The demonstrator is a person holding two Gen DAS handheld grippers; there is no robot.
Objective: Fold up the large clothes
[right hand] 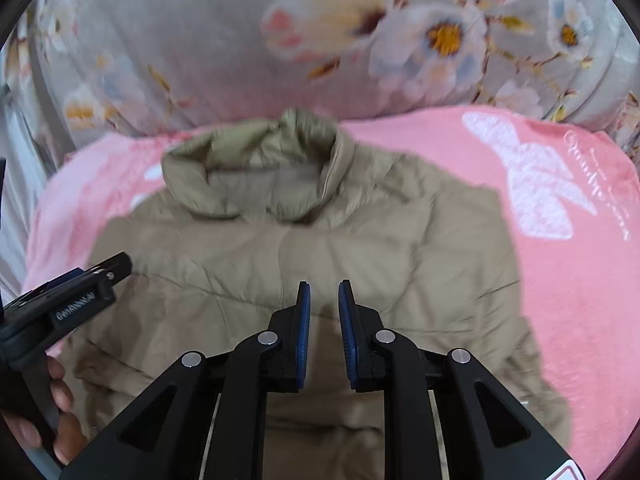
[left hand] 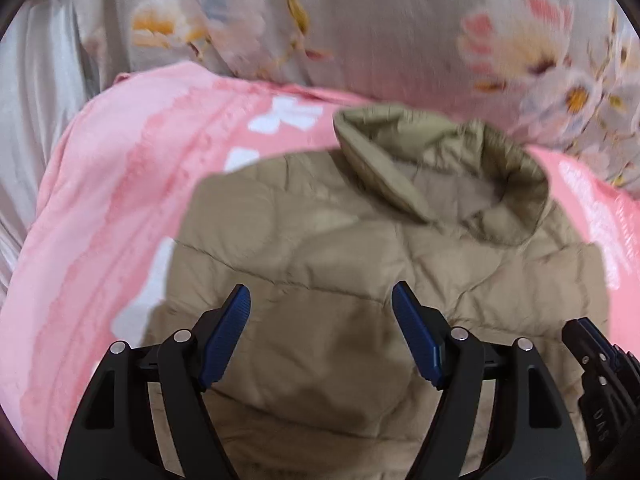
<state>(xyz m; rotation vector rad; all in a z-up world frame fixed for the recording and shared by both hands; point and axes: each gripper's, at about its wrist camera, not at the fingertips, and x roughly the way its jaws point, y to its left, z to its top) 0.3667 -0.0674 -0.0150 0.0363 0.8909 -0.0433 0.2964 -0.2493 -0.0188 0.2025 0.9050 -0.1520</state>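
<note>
Two tools: left hand-held gripper (left hand: 320, 336) spread wide over the jacket, nothing between its pads; right hand-held gripper (right hand: 323, 336) with a narrow gap, pinching nothing.
Jacket: khaki puffer jacket (right hand: 304, 264) lies flat on the pink blanket (right hand: 560, 320), collar (right hand: 256, 172) toward 12 o'clock.
Writing: white cursive on the blanket at 2 o'clock, too blurred to read; "DAS" on the right tool's body in the left view.
Backdrop: floral bedding (right hand: 240, 40) at 12 o'clock.

The jacket (right hand: 304, 264) is plain khaki-tan, quilted. The blanket (right hand: 560, 300) under it is pink with white bow shapes and white script. The quilt (right hand: 200, 40) behind is grey, printed with pink, cream and pale-blue flowers.
</note>
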